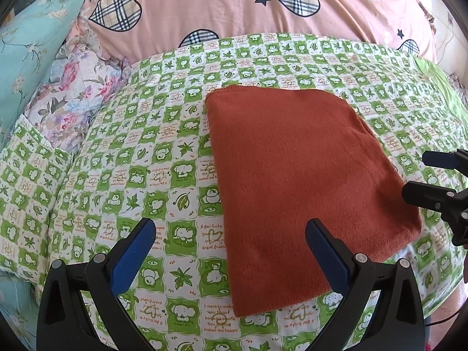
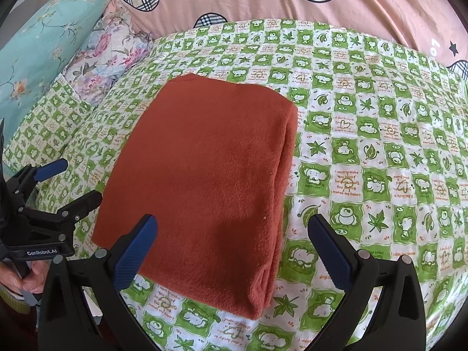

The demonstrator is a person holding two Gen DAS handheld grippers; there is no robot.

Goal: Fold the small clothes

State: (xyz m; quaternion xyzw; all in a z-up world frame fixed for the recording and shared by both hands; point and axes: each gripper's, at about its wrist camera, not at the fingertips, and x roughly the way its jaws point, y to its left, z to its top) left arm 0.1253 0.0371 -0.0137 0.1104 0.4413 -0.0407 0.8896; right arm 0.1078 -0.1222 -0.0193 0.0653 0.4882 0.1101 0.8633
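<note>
On the bed (image 1: 163, 134), both gaping, empty hand-held grippers, left (image 1: 231, 251) and right (image 2: 234, 248), flank a folded cloth (image 1: 295, 181); only the right view shows its layered edge.

Both views bright, evenly daylit, sharp centrally. Soft shadows only. Strong fisheye curvature, dark vignette corners. Slight overexposure upper right.

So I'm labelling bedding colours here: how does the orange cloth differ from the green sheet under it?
The orange cloth is one plain rust colour; the green sheet is checked green and white with animals, leaves and text. The cloth is folded into a compact stack, with layered edges showing on its right side; the sheet lies spread in one layer. The cloth covers only a patch of the sheet. Both lie flat, and neither is gripped.
</note>
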